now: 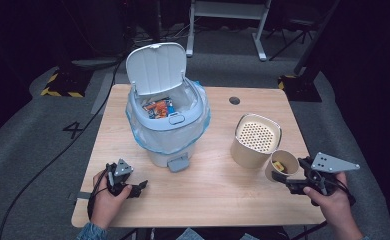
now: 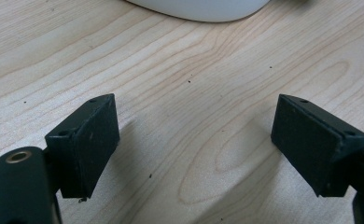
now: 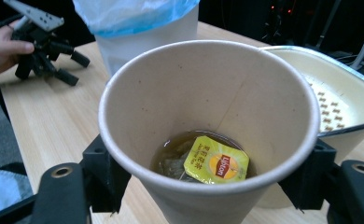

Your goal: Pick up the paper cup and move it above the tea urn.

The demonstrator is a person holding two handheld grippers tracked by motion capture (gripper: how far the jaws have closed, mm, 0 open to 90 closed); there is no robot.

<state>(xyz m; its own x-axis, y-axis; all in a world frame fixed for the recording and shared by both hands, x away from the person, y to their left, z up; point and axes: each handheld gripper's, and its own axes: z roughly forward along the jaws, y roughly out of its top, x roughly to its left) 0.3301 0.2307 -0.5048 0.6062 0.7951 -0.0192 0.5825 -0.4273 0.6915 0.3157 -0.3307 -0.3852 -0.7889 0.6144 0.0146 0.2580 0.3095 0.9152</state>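
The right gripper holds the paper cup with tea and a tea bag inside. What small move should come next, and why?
Probably lift the paper cup slightly and carry it over the strainer container beside it. The right gripper is shut on the cup, which holds liquid and a yellow tea bag; the perforated top looks made for draining. The open bin could take the bag afterwards.

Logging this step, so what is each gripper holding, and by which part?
The right gripper clamps the paper cup by its side wall, just below the rim. The left gripper holds nothing, jaws open.

"Lipton" on yellow teabag tag [image 3: 216,162] in cup [image 3: 208,116]; "4" on floor [image 1: 76,129].
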